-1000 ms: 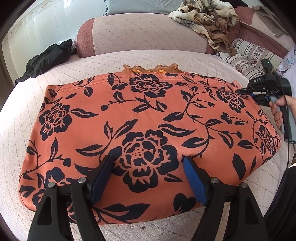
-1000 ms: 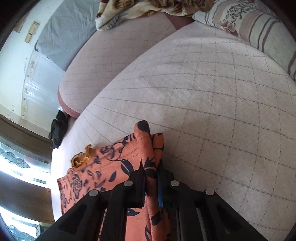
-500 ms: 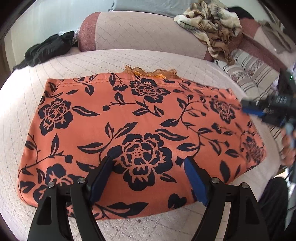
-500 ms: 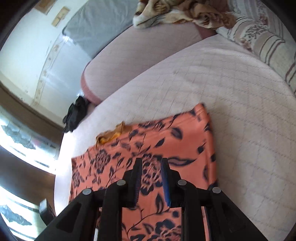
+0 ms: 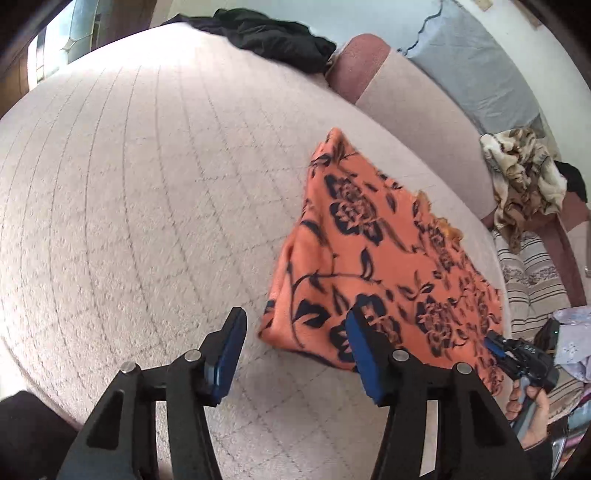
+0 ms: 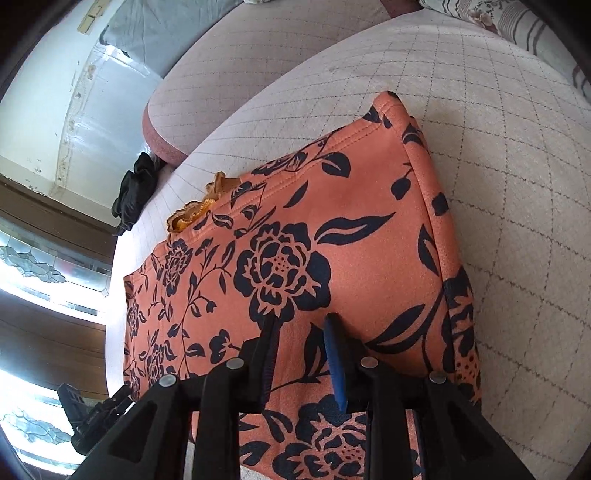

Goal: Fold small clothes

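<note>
An orange garment with black flowers lies flat on the quilted cushion; it fills the right wrist view, with a bit of orange lace at its far edge. My left gripper is open and empty, at the garment's near left corner, its right pad over the cloth edge. My right gripper is open a little and empty, just above the garment's near part; it also shows in the left wrist view at the garment's right end.
The quilted beige cushion spreads wide to the left. A black garment lies at its far edge beside a bolster. A patterned heap of clothes and a striped pillow lie to the right.
My left gripper swung left, off the garment's middle to its left corner. My right gripper let go of the garment's corner, opened a little and now hovers over the flat cloth.
</note>
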The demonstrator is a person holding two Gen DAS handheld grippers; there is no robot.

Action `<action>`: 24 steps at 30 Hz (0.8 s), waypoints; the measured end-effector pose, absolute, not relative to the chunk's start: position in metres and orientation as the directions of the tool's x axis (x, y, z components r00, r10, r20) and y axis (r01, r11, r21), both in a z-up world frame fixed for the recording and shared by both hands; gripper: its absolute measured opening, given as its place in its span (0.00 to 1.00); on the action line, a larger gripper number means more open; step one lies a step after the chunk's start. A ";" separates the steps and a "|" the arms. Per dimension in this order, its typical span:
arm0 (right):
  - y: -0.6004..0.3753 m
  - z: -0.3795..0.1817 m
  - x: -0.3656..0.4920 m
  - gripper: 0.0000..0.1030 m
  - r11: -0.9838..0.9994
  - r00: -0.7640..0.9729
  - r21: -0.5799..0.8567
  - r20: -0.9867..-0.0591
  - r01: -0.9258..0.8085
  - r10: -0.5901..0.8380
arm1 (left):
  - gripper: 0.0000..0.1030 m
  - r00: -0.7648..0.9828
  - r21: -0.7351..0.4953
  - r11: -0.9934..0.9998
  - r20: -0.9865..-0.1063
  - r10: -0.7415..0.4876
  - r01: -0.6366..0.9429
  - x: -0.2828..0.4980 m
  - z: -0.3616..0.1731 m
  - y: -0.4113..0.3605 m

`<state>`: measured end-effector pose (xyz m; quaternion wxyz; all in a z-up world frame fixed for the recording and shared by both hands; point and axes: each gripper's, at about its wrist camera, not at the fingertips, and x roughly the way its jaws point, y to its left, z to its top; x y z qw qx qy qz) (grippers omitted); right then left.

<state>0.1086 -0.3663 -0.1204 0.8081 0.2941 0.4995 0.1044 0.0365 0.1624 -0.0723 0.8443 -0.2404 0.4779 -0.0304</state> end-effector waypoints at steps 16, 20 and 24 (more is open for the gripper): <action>-0.367 -0.123 0.112 0.28 0.790 0.466 0.600 -0.739 0.127 0.486 | 0.28 0.427 -0.313 0.949 -0.864 -0.267 -0.039 0.242 -0.102 0.158; -0.368 -0.124 0.111 0.28 0.780 0.471 0.613 -0.729 0.124 0.498 | 0.29 0.439 -0.307 0.951 -0.860 -0.261 -0.034 0.250 -0.103 0.161; -0.369 -0.124 0.111 0.28 0.778 0.462 0.614 -0.733 0.134 0.499 | 0.33 0.465 -0.260 0.966 -0.857 -0.222 -0.018 0.250 -0.102 0.152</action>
